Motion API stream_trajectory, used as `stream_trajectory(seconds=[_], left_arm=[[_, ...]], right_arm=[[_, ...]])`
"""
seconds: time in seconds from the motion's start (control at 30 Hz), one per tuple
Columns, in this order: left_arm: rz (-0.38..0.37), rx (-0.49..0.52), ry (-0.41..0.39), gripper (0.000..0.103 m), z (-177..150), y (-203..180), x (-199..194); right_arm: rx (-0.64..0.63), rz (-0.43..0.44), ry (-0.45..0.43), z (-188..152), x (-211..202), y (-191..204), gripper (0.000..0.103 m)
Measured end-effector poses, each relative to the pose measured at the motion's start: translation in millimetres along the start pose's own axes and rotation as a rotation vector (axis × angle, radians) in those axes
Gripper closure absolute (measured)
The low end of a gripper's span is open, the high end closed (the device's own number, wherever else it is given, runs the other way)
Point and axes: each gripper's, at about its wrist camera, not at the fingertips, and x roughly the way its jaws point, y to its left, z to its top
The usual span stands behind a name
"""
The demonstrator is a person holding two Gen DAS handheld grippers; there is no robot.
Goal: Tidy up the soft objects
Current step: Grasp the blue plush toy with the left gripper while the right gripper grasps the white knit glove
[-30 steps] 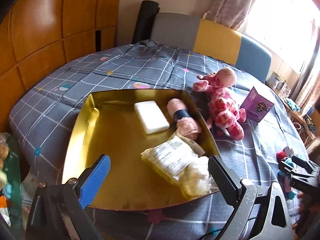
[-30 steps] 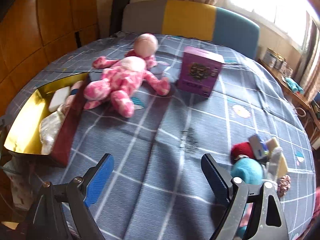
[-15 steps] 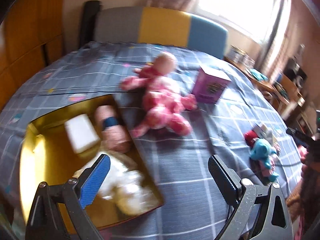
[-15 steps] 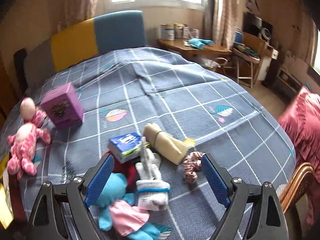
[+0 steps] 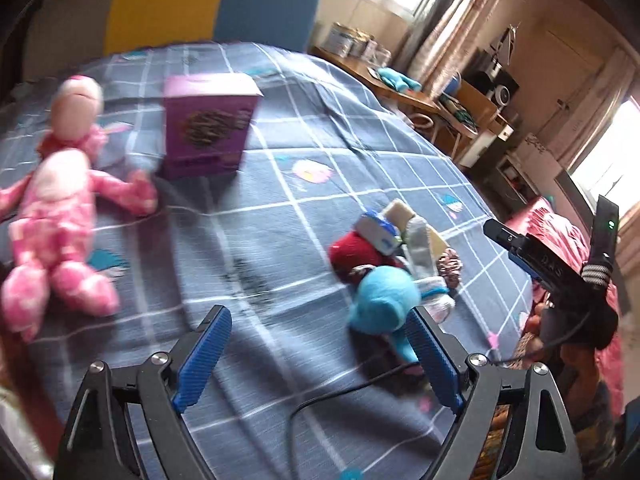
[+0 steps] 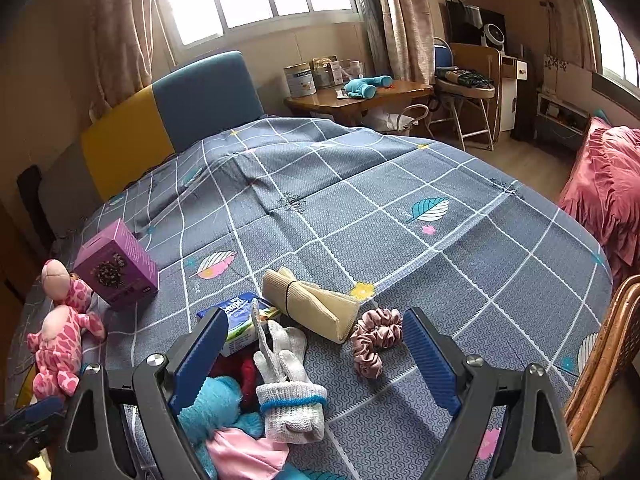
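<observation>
Both grippers hang over the bed (image 6: 360, 208) with its grey checked sheet. The right gripper (image 6: 316, 344) has its jaws wide apart above a small pile: a white knit glove (image 6: 286, 380), blue plush toy (image 6: 216, 404), tissue pack (image 6: 240, 320), rolled beige cloth (image 6: 308, 300) and pink scrunchie (image 6: 376, 340), nothing pinched. The left gripper (image 5: 320, 354) has its jaws closing on empty air, just beside that blue plush. Further left lie the pink giraffe plush (image 5: 60, 208) and a purple box (image 5: 206, 124).
</observation>
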Motion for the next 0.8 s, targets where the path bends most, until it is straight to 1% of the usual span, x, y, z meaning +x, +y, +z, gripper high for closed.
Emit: stream_trajectory(seconds=[0.07,0.2,0.33,0.4,0.43,0.5,0.53,0.6,0.67,0.73,0.8], left_arm=[[-0.026,-0.016,0.042,0.014,8.4,-11.7,21.4],[-0.054,-0.05,0.124,0.012,18.7,-30.6,61.0],[-0.046,-0.079,0.204,0.011,11.8,-40.1,94.5],[-0.035,-0.075,0.226,0.011,4.2,-44.1,106.6],[-0.021,-0.071,0.233,0.014,-0.2,-46.3,112.4],[-0.009,-0.057,0.238,0.039,-6.6,-47.2,119.2],[-0.016,-0.048,0.245,0.046,-10.1,-47.0,122.5],[-0.037,-0.047,0.208,0.049,-13.3,-45.1,115.8],[-0.063,-0.063,0.182,0.05,-15.4,-39.8,105.6],[-0.071,-0.075,0.12,0.05,-17.6,-29.5,87.2],[-0.068,-0.105,0.084,0.05,-17.7,-16.6,71.6]], right_arm=[[0.019,0.013,0.001,0.6,0.1,-3.6,0.013],[0.049,0.036,0.008,1.0,1.2,-9.3,0.013],[0.057,0.053,0.014,1.0,2.8,-10.3,0.013],[0.061,0.06,0.017,0.8,3.0,-10.8,0.013],[0.062,0.064,0.019,0.7,3.3,-10.8,0.013],[0.065,0.063,0.019,0.9,3.4,-10.9,0.013],[0.067,0.067,0.019,0.7,3.6,-11.2,0.013],[0.071,0.066,0.019,0.4,3.8,-11.9,0.013],[0.079,0.066,0.023,0.5,4.6,-13.5,0.013],[0.084,0.071,0.03,0.5,6.2,-15.1,0.015],[0.073,0.068,0.041,0.4,8.6,-13.3,0.017]])
